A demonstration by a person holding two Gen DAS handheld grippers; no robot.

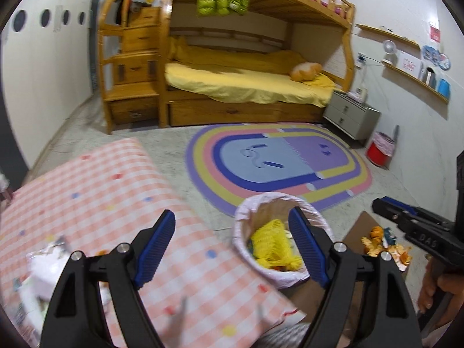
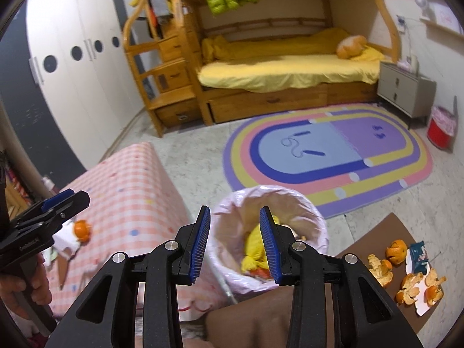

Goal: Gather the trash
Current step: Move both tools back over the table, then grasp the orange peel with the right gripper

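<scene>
A small bin with a pink liner (image 1: 278,203) (image 2: 275,194) stands on the floor and holds a yellow mesh bag (image 1: 272,243) (image 2: 255,243). My left gripper (image 1: 232,249) is open and empty above the pink checked table (image 1: 116,191), left of the bin. My right gripper (image 2: 235,246) is open and empty just above the bin's near rim. Orange peels (image 2: 406,284) (image 1: 377,243) and a blue wrapper (image 2: 420,255) lie on a brown board (image 2: 377,237) right of the bin. An orange peel (image 2: 81,229) and blurred wrappers (image 1: 43,264) lie on the checked table.
A wooden bunk bed (image 1: 246,87) with stair drawers stands at the back. A rainbow rug (image 1: 278,162) covers the floor beyond the bin. A grey nightstand (image 1: 351,116) and a red bin (image 1: 380,150) stand at the right wall. White wardrobes (image 2: 72,58) line the left.
</scene>
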